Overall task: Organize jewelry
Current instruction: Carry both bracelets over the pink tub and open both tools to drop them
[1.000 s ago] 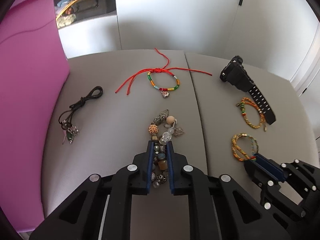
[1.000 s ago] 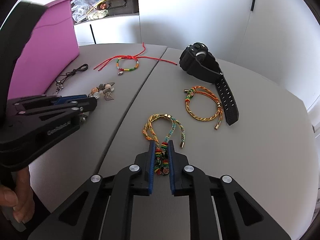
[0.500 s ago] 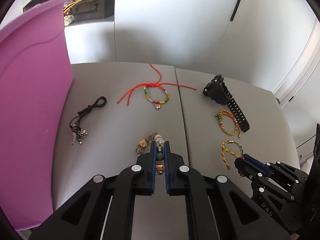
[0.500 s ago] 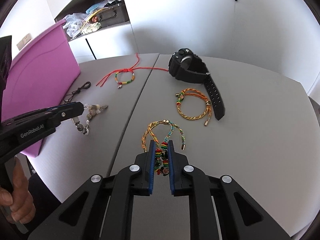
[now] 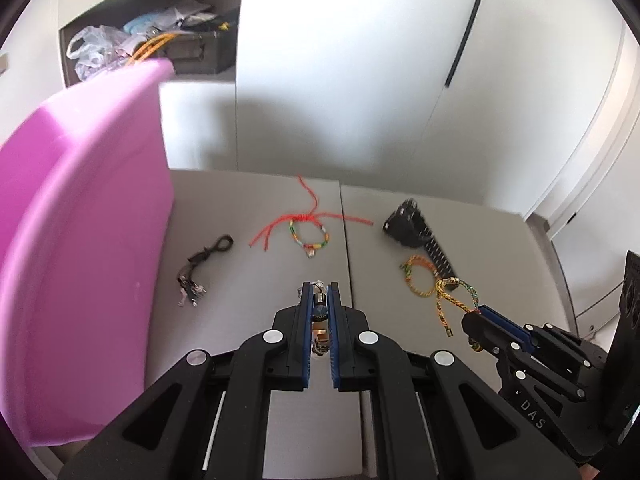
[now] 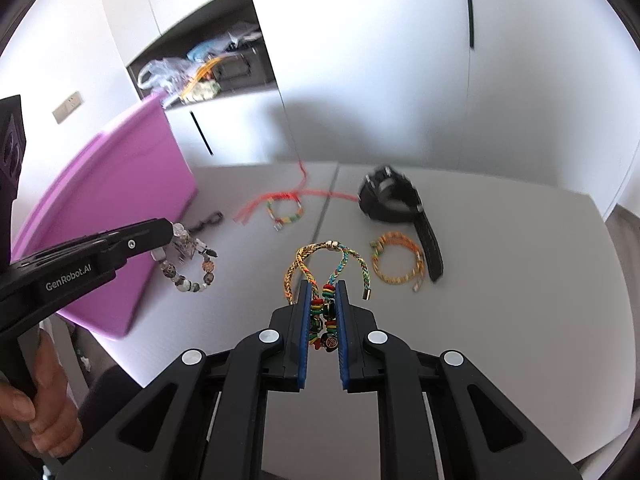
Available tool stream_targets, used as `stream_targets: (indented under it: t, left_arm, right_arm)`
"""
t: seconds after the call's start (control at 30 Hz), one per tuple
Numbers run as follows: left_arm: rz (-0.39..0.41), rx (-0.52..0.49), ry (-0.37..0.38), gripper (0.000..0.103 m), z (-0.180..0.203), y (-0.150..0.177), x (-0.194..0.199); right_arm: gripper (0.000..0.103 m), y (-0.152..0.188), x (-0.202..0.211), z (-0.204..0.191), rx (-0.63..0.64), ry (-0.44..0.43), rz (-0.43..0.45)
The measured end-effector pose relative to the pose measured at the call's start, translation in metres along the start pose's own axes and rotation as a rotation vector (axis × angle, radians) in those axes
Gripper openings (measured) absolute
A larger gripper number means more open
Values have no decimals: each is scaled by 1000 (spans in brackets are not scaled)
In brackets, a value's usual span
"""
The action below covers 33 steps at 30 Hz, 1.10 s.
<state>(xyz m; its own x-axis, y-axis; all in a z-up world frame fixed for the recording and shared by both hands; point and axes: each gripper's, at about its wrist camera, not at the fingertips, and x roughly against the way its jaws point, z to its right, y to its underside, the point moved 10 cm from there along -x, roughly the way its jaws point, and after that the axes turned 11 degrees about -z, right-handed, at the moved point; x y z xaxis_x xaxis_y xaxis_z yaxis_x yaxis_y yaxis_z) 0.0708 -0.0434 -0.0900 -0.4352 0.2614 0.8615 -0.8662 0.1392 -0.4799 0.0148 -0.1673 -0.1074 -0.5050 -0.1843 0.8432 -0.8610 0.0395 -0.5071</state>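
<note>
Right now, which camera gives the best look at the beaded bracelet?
The right wrist view: the beaded bracelet hangs as an open loop from the left hand-held gripper, beads distinct. The left wrist view shows only a few beads wedged between the pads.

A grey table [image 5: 256,264], split by a seam running from its near edge to its far edge, is seen below white cabinet doors [image 5: 360,64]. An open shelf niche [image 6: 200,68] is set into the cabinets beyond the table's far left corner; crumpled plastic bags [image 5: 96,48], orange cords [image 5: 150,46] and a dark case [image 5: 200,54] are stored in it. A wall socket [image 6: 68,107] is fixed to the left wall.
</note>
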Motion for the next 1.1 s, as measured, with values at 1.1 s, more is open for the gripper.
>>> stream_targets:
  t: [1.1]
  left_arm:
    - [85, 286, -240, 7, -220, -19, 133]
  right_arm:
    - [12, -113, 19, -284, 366, -349, -31]
